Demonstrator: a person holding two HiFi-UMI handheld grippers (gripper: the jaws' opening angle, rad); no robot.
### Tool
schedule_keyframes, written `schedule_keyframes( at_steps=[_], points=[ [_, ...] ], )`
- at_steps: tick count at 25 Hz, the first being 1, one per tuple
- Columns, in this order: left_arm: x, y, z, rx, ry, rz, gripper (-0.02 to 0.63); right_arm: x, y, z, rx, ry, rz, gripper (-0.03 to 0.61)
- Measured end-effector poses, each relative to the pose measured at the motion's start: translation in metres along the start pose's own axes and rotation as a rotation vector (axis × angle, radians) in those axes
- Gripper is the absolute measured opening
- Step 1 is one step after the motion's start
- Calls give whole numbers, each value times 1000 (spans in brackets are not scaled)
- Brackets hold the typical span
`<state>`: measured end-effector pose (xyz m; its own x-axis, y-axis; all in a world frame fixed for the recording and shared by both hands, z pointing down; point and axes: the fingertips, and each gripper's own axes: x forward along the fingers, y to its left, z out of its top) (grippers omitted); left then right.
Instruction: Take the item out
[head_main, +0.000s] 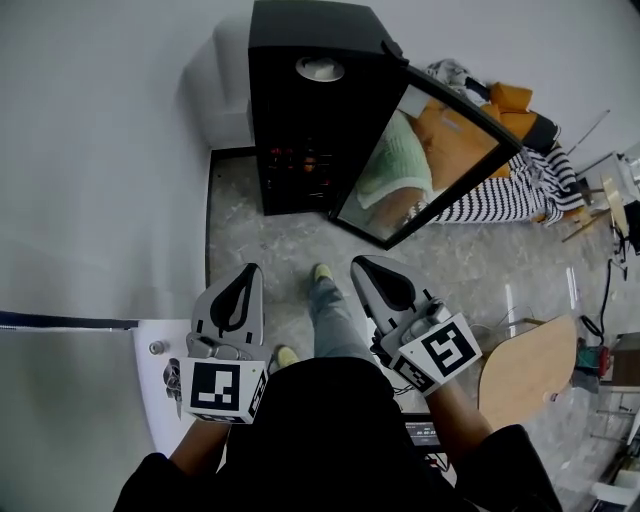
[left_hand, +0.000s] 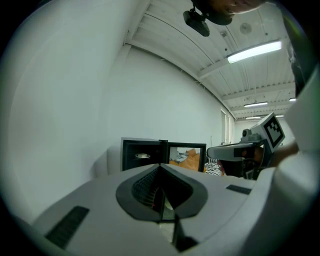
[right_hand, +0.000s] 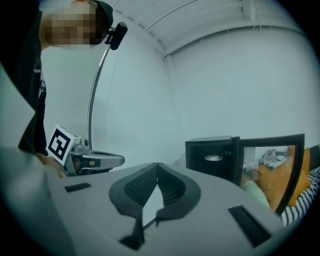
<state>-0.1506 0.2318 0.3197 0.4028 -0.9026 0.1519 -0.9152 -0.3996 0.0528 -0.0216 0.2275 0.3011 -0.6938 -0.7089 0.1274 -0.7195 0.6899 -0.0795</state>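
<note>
Left gripper (head_main: 250, 270) and right gripper (head_main: 360, 264) are both closed on nothing, pointed toward the open black cabinet (head_main: 300, 120).

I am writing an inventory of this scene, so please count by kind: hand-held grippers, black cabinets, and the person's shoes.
Hand-held grippers: 2, left and right
Black cabinet, glass door open: 1
Yellow-green shoes: 2
Total: 5
</note>
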Motion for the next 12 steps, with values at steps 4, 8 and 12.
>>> schedule_keyframes(
  at_steps=[4,8,12],
  points=[
    [37,12,3,-3,31,-24,8,27,-26,2,10,13,-5,6],
    [72,12,4,0,43,-38,8,40,-59,-4,35,24,-20,7],
    [104,10,2,-4,66,-48,8,47,-93,-16,65,68,-43,6]
  ],
)
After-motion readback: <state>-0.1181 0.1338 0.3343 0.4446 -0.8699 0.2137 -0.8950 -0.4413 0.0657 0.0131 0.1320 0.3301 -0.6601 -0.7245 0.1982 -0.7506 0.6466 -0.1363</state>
